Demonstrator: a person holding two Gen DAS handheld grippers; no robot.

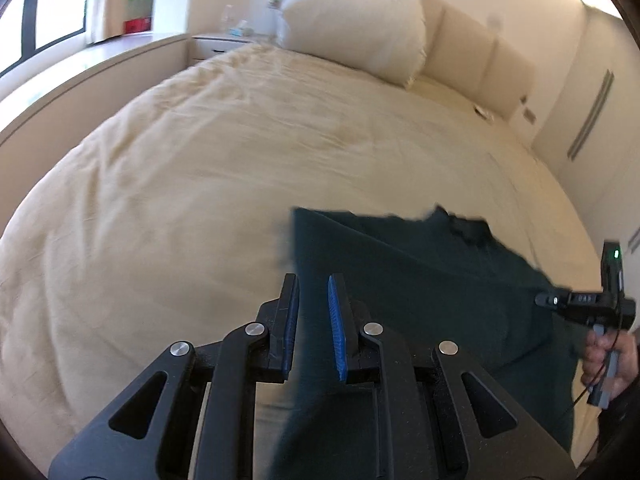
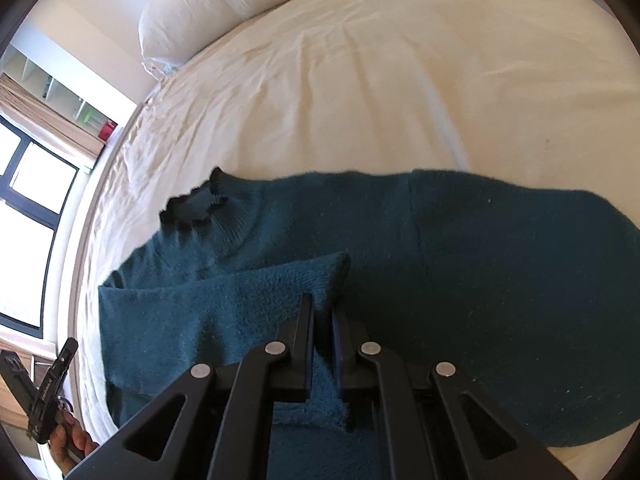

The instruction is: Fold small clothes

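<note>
Right gripper (image 2: 323, 304): nearest the right wrist camera; its black fingers are pressed together on a folded sleeve, with fuzzy fabric filling the slit between them.
Bed: a wide cream cotton sheet (image 2: 400, 80), creased, covers the whole mattress and bears everything else.
Sweater: a dark teal fuzzy knitted sweater (image 2: 500, 280) lies spread across the near part of the sheet.
Pillow: a plump white pillow (image 1: 352, 28) leans on the padded cream headboard (image 1: 480, 56), well apart from the sweater.
Sleeve: the teal sleeve (image 2: 224, 312) is doubled back over the sweater's body, its end caught in the right gripper.
Left gripper (image 1: 314, 284): its blue ribbed pads (image 1: 337, 328) stand a narrow gap apart. Teal fabric shows through the gap, blurred. In the right wrist view this gripper sits beside the sweater's edge, with bare sheet between them.
Collar: a black frilled collar (image 2: 192, 208) rings the neck opening, on the side towards the window (image 2: 32, 184).
Hands: a right hand (image 1: 608, 364) and a left hand (image 2: 68, 440) grasp the gripper handles.
Writing: white lettering runs along the left gripper's side, and pale marks sit on the right gripper's body; both are too small to read.
</note>
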